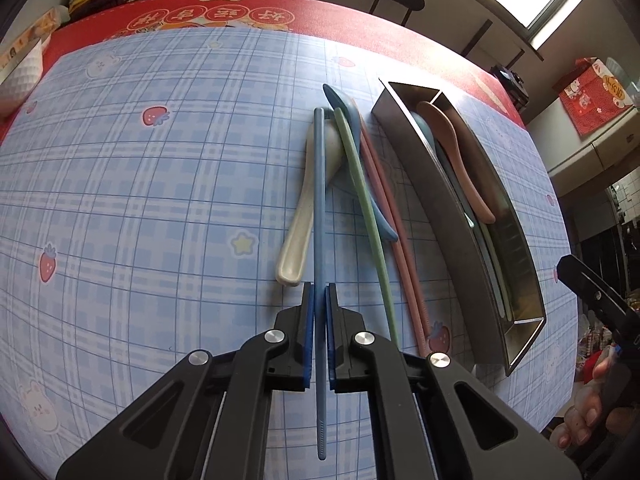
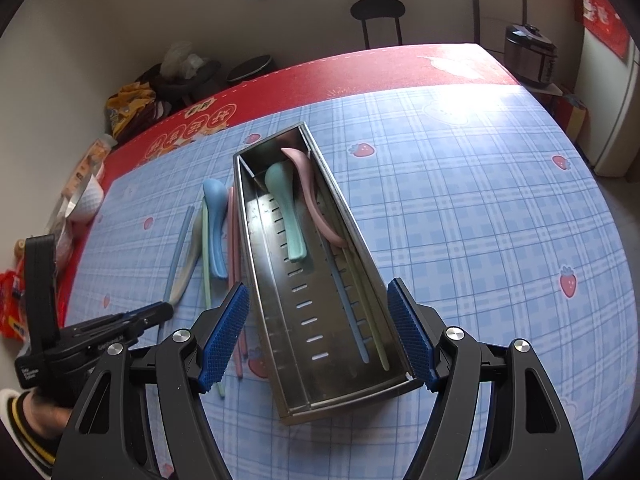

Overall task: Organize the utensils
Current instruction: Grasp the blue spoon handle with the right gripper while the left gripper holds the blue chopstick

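Observation:
My left gripper (image 1: 319, 292) is shut on a blue chopstick (image 1: 319, 200), pinched near its thin end. The far end rests by a white spoon (image 1: 296, 220). Beside these lie a green chopstick (image 1: 360, 192), a blue spoon (image 1: 340, 98) and two pink chopsticks (image 1: 396, 220). The steel tray (image 2: 264, 300) holds a teal spoon (image 2: 284, 208), a pink spoon (image 2: 316, 200), a blue chopstick (image 2: 348, 304) and a green one (image 2: 372, 312). My right gripper (image 2: 318, 292) is open, its blue pads (image 2: 228, 332) straddling the tray's near end with slim gaps.
A blue checked cloth (image 2: 480, 220) over a red mat covers the table. A white cup (image 2: 90, 200) and snack packets sit at the left edge. A black chair (image 2: 378, 12) stands beyond the far edge, a cooker (image 2: 528, 54) at the far right.

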`<action>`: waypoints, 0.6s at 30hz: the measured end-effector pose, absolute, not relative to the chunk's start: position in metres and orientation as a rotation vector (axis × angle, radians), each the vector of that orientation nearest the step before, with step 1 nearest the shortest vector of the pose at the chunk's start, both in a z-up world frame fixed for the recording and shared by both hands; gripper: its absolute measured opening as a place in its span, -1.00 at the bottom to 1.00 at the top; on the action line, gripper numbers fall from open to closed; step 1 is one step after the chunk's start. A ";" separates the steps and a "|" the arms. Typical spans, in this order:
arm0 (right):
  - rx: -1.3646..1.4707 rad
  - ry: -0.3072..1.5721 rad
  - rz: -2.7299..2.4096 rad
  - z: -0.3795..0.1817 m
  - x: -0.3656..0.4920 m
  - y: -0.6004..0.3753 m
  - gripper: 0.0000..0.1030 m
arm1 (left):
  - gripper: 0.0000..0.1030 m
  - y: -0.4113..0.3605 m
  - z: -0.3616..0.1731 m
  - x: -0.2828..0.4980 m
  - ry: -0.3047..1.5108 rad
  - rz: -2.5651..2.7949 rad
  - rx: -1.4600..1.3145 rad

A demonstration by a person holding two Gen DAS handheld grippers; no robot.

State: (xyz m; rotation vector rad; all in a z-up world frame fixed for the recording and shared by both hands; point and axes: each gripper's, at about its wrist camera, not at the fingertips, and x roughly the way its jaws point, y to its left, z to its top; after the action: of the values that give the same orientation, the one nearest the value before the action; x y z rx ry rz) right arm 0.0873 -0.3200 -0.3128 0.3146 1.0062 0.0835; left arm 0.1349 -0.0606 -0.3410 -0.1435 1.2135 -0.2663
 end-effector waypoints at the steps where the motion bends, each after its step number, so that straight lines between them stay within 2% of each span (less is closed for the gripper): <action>1: 0.308 1.008 0.089 -0.313 0.089 -0.316 0.34 | -0.90 -0.059 -0.338 0.133 1.203 -0.268 -0.142; 8: 0.223 1.002 0.173 -0.308 0.099 -0.276 0.34 | -0.90 -0.036 -0.322 0.117 1.135 -0.280 -0.163; 12: 0.079 0.983 0.188 -0.304 0.109 -0.249 0.30 | -0.90 -0.013 -0.316 0.110 1.102 -0.265 -0.213; 14: -0.010 0.984 0.197 -0.305 0.116 -0.235 -0.13 | -0.90 -0.001 -0.316 0.108 1.093 -0.251 -0.236; 15: -0.050 0.984 0.203 -0.306 0.120 -0.228 -0.20 | -0.90 0.003 -0.316 0.107 1.090 -0.246 -0.248; 17: -0.088 0.986 0.226 -0.308 0.128 -0.217 -0.47 | -0.90 0.014 -0.316 0.105 1.080 -0.242 -0.268; 18: -0.108 0.992 0.233 -0.310 0.134 -0.211 -0.51 | -0.90 0.020 -0.315 0.104 1.074 -0.241 -0.278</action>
State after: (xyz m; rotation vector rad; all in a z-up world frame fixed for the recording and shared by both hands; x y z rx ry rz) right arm 0.1339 -0.2113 -0.3099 -0.1076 0.9925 0.2333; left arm 0.1038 0.0199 -0.3152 -0.2776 1.0738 -0.2411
